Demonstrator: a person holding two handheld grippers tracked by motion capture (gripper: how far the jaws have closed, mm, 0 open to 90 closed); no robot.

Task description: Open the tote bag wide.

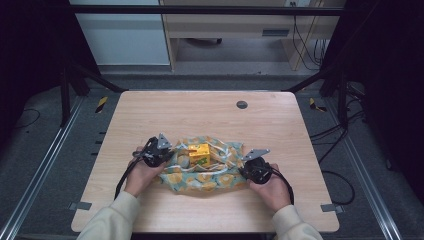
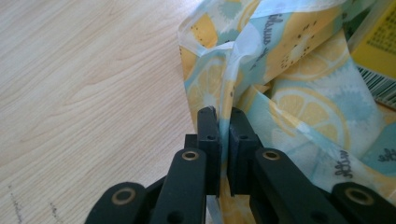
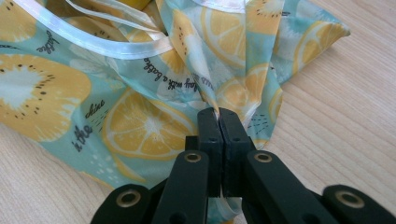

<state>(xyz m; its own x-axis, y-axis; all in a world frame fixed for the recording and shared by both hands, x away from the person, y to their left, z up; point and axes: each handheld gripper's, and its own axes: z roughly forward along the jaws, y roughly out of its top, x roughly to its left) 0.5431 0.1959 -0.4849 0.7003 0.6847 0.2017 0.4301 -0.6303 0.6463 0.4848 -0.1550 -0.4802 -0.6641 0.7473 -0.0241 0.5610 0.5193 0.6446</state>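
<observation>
While lying crumpled near the front of the bench [image 1: 150, 107], lemon-print bag [image 1: 200, 175] gripped at both ends: left gripper [image 2: 223, 122] and right gripper [image 3: 218, 117], jaws clamped on fabric folds. Yellow box [image 1: 199, 153] sitting in the mouth, seemingly not yet fully packed; probably left: pulling the bag open or up around it.

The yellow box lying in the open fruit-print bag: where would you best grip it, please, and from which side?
Probably across the yellow box from above: its top lies bare, while the bag crowds its sides. Both the left gripper and right gripper are pinching bag fabric.
</observation>
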